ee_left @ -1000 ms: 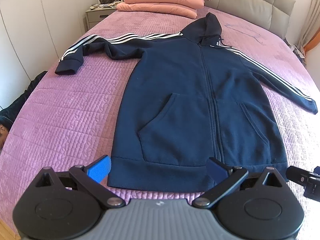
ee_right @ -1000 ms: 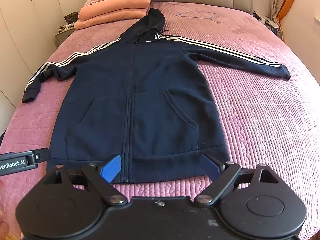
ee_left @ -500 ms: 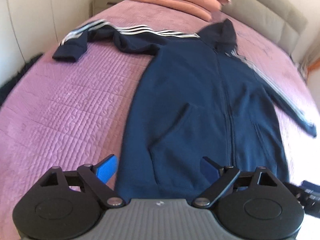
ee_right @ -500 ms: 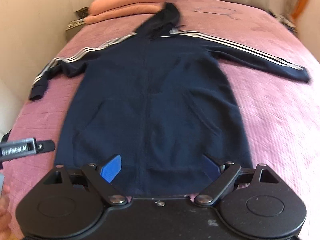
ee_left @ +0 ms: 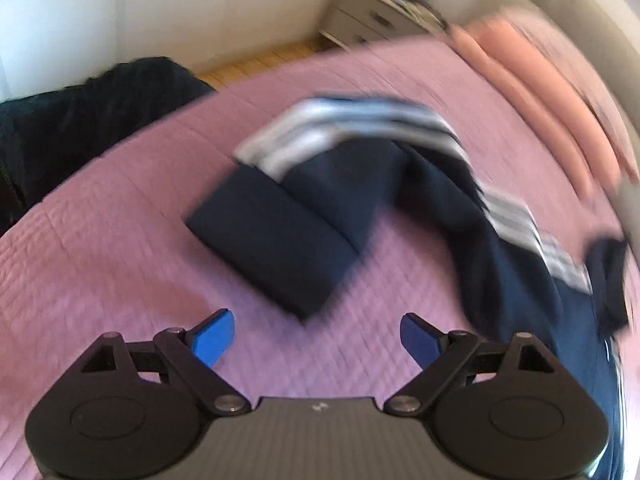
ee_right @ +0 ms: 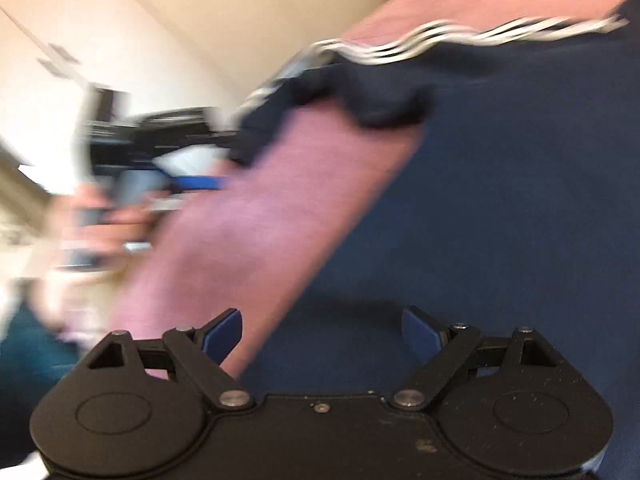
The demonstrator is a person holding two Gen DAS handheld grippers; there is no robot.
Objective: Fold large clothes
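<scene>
Left wrist view, blurred: the left gripper (ee_left: 316,334) hangs over a purple quilted bedspread (ee_left: 120,264), its two blue-padded fingers (ee_left: 212,338) spread wide with nothing between them. Just beyond the fingertips lies the cuff end of a navy hoodie's sleeve (ee_left: 280,240), flat on the bedspread. White stripes (ee_left: 340,128) run along the sleeve, which bends and trails off to the right toward the rest of the hoodie at the picture's right edge. Peach-pink pillows (ee_left: 540,92) sit at the far right of the bed. A grey bedside table (ee_left: 372,20) stands against a white wall beyond the bed, and a dark heap (ee_left: 80,120) lies off the bed's left edge. Right wrist view, also blurred: the right gripper (ee_right: 322,334) is close above the hoodie (ee_right: 500,220), fingers wide apart and holding nothing. The navy body of the hoodie fills the right half of the picture. A strip of purple bedspread runs diagonally to its left. The striped sleeve crosses the top. At left, a hand (ee_right: 100,216) holds the other gripper near the sleeve's end, with cream cupboard doors (ee_right: 100,20) behind.
</scene>
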